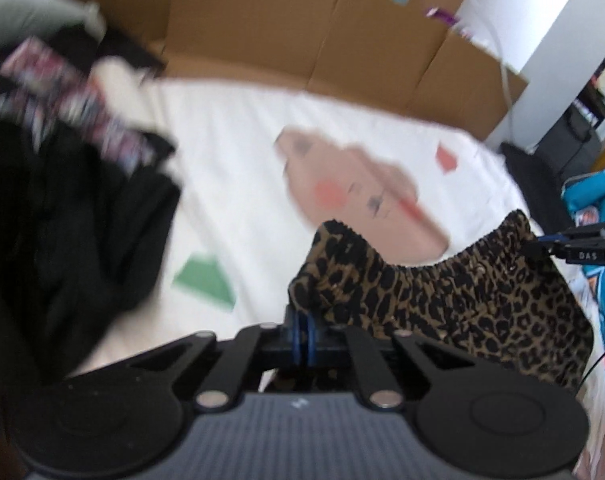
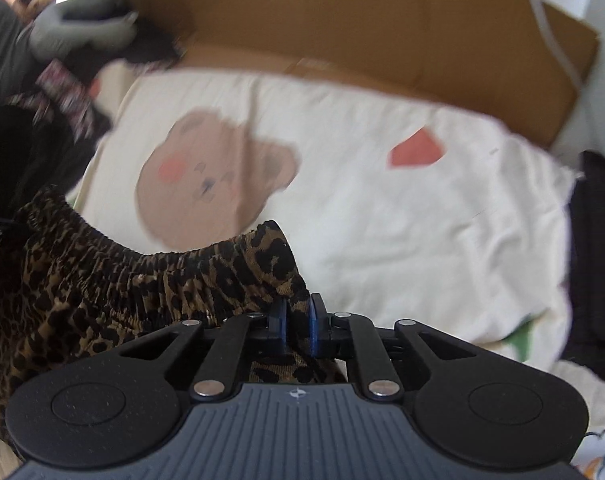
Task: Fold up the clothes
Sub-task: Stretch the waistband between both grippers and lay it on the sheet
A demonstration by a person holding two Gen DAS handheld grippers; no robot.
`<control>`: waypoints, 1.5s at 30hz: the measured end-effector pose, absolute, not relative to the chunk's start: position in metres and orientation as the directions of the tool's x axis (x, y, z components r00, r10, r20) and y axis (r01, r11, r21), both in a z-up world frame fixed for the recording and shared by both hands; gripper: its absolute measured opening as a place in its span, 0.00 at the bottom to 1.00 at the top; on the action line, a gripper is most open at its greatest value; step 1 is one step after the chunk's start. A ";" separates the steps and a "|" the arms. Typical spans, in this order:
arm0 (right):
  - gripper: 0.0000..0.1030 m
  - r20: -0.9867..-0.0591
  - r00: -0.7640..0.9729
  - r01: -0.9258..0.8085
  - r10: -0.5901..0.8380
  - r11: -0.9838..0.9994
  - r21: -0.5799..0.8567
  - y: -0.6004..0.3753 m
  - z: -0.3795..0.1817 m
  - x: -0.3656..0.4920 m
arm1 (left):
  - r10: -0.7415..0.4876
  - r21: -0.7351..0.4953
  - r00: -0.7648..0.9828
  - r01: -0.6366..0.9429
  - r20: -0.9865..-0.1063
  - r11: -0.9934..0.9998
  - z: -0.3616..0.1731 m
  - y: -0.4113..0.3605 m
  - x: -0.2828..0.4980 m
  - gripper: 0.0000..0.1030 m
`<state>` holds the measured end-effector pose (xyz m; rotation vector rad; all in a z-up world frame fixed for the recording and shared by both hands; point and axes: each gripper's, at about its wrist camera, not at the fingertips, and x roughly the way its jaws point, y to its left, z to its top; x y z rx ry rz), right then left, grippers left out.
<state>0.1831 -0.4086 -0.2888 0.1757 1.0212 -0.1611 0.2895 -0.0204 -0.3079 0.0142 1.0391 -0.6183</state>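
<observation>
Two tools, left tool (image 1: 304, 330), right tool (image 2: 296, 326), pinching leopard-print garment (image 1: 442, 292) waistband

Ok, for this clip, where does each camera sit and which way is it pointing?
Left wrist: on the left gripper, facing a white bear-print bedsheet and cardboard wall; its fingers pinch the leopard-print elastic-waist garment; the right gripper enters at right.
Right wrist: on the right gripper, facing the same sheet; its fingers pinch the other waistband corner.
Shared: garment, bear print, cardboard, dark clothes pile.
</observation>
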 end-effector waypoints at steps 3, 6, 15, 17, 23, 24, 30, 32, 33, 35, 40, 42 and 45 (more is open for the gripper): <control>0.09 -0.845 0.529 0.235 -0.081 0.970 0.054 -0.424 -0.278 0.193 | -0.484 -0.271 0.383 0.492 -0.787 0.828 -0.301 -0.034 0.307 0.04; 0.09 -0.837 0.539 0.234 -0.100 0.972 0.034 -0.437 -0.273 0.208 | -0.486 -0.263 0.401 0.495 -0.777 0.828 -0.301 -0.046 0.323 0.04; 0.09 -0.844 0.520 0.221 -0.134 0.975 -0.019 -0.473 -0.284 0.261 | -0.470 -0.232 0.433 0.497 -0.769 0.837 -0.314 -0.083 0.377 0.04; 0.09 -0.850 0.508 0.225 -0.140 0.974 -0.027 -0.478 -0.289 0.273 | -0.460 -0.212 0.436 0.506 -0.774 0.836 -0.320 -0.092 0.389 0.04; 0.09 -0.860 0.487 0.210 -0.153 0.976 -0.054 -0.488 -0.304 0.304 | -0.434 -0.214 0.428 0.471 -0.793 0.856 -0.339 -0.101 0.423 0.04; 0.09 -0.861 0.485 0.208 -0.152 0.977 -0.056 -0.489 -0.306 0.309 | -0.432 -0.215 0.425 0.468 -0.795 0.857 -0.341 -0.101 0.427 0.04; 0.09 -0.862 0.481 0.184 -0.163 0.979 -0.082 -0.497 -0.308 0.337 | -0.423 -0.229 0.429 0.433 -0.798 0.872 -0.352 -0.099 0.447 0.03; 0.09 -0.863 0.477 0.181 -0.166 0.979 -0.088 -0.500 -0.310 0.347 | -0.418 -0.223 0.443 0.427 -0.793 0.876 -0.350 -0.099 0.452 0.03; 0.09 -0.864 0.475 0.180 -0.168 0.979 -0.092 -0.501 -0.311 0.352 | -0.416 -0.220 0.451 0.425 -0.789 0.878 -0.349 -0.100 0.454 0.03; 0.09 -0.868 0.461 0.167 -0.184 0.979 -0.118 -0.502 -0.317 0.362 | -0.411 -0.214 0.466 0.420 -0.784 0.882 -0.347 -0.102 0.459 0.03; 0.10 -0.866 0.444 0.183 -0.230 0.969 -0.164 -0.508 -0.337 0.386 | -0.340 -0.150 0.501 0.381 -0.796 0.912 -0.357 -0.110 0.476 0.02; 0.20 -0.876 0.421 0.196 -0.235 0.966 -0.165 -0.508 -0.351 0.391 | -0.296 -0.123 0.473 0.362 -0.830 0.924 -0.372 -0.113 0.481 0.06; 0.27 -0.889 0.399 0.203 -0.227 0.967 -0.156 -0.506 -0.365 0.388 | -0.282 -0.111 0.455 0.366 -0.845 0.924 -0.377 -0.113 0.478 0.11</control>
